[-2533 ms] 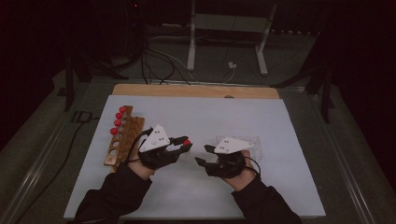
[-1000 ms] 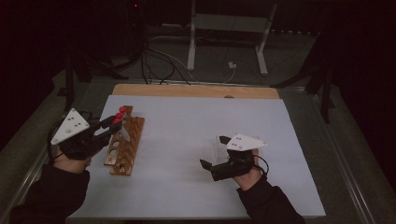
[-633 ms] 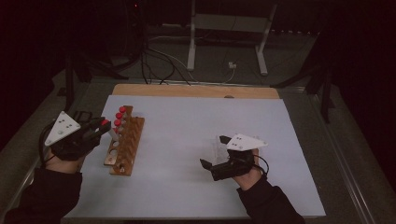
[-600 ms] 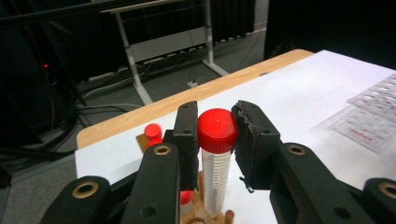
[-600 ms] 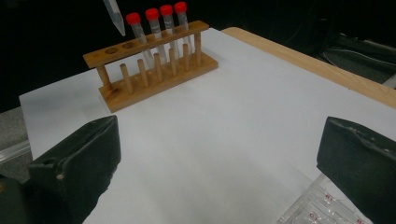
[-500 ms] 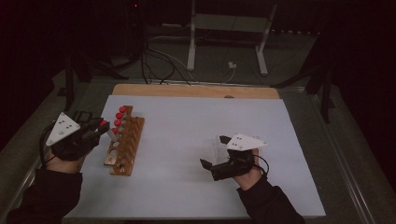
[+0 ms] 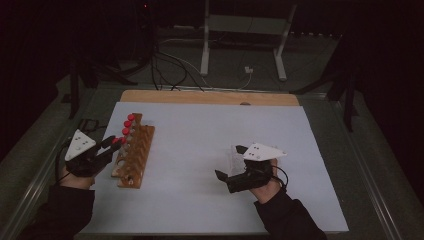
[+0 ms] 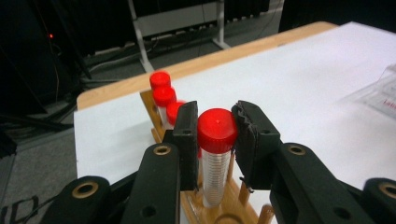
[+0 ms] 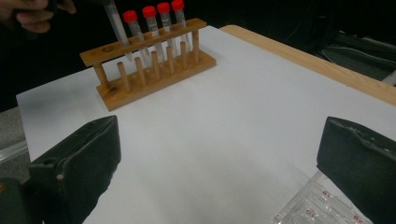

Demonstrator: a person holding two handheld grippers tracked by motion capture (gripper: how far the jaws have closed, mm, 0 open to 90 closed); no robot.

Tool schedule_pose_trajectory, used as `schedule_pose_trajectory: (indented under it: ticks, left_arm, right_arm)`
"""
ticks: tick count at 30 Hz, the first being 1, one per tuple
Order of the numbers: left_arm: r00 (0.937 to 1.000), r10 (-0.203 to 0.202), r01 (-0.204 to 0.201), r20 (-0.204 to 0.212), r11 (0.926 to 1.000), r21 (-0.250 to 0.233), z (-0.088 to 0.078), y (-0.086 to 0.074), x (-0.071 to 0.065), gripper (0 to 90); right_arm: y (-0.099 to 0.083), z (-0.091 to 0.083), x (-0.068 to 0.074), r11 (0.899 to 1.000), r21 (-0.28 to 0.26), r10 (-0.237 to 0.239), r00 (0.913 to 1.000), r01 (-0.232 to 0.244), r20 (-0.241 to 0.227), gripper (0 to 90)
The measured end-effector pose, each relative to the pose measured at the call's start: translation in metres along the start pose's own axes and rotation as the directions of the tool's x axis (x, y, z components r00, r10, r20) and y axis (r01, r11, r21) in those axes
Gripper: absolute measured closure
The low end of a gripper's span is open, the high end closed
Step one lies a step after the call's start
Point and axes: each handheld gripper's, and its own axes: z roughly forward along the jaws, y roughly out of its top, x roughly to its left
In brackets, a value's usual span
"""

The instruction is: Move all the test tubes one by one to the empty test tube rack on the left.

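From the high view, you're holding your left gripper (image 7: 116,142) at the wooden tube rack (image 7: 135,155) on the white surface (image 7: 200,150).

Left gripper view: it's clamping a red-capped clear tube (image 8: 216,154), going into the rack, not released yet.

Right gripper view: that gripper (image 9: 219,168) is sitting wide open beside a clear plastic bag (image 9: 313,205).

Dim room; the white table sheet (image 7: 210,165) is the brightest surface, lit evenly from above, with faint shadows. Surroundings fall to black. In the gripper views, near jaws are soft, and backgrounds slightly blurred.
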Motion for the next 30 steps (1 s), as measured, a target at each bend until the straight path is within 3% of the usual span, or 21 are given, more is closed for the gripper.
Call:
schedule_pose_trajectory:
  ticks: [9, 16, 19, 24, 25, 26, 28, 30]
  left_arm:
    - [1.0, 0.01, -0.01, 0.0, 0.9966, 0.081, 0.015, -0.016, -0.002, 72.1]
    - [0.9999, -0.001, 0.0, 0.013, 0.9956, 0.094, 0.012, -0.015, 0.0, 70.8]
    - [0.9998, -0.009, 0.008, 0.019, 0.9967, 0.081, 0.007, -0.009, -0.003, 54.4]
    - [0.9954, -0.014, 0.009, 0.095, 0.9988, 0.048, -0.004, 0.007, -0.015, 36.9]
    - [0.9954, -0.014, 0.009, 0.095, 0.9988, 0.048, -0.004, 0.007, -0.015, 32.5]
    - [0.9871, -0.029, 0.024, 0.157, 0.9992, 0.034, -0.005, 0.013, -0.023, 26.6]
    - [0.9799, -0.035, 0.03, 0.197, 0.9992, 0.028, -0.005, 0.019, -0.032, 16.0]
    - [0.9639, -0.039, 0.034, 0.264, 0.9991, 0.024, -0.003, 0.024, -0.041, 9.5]
  right_arm:
    - [0.0, 0.0, -0.001, 1.0, -0.003, 0.003, 1.0, -0.003, 0.001, 0.0]
    - [0.0, -0.001, -0.001, 1.0, -0.003, 0.005, 1.0, -0.005, 0.0, 0.0]
    - [0.0, -0.002, -0.002, 1.0, -0.005, 0.006, 1.0, -0.006, 0.003, 0.0]
    - [0.0, -0.003, -0.003, 1.0, -0.008, 0.006, 1.0, -0.006, 0.005, 0.0]
    - [0.0, -0.003, -0.003, 1.0, -0.008, 0.006, 1.0, -0.006, 0.006, 0.0]
    - [0.0, -0.003, -0.003, 1.0, -0.009, 0.007, 1.0, -0.007, 0.007, 0.0]
    - [0.0, -0.003, -0.004, 1.0, -0.006, 0.008, 0.9999, -0.008, 0.008, 0.0]
    - [-0.001, -0.003, -0.004, 1.0, -0.005, 0.011, 0.9999, -0.011, 0.009, 0.0]
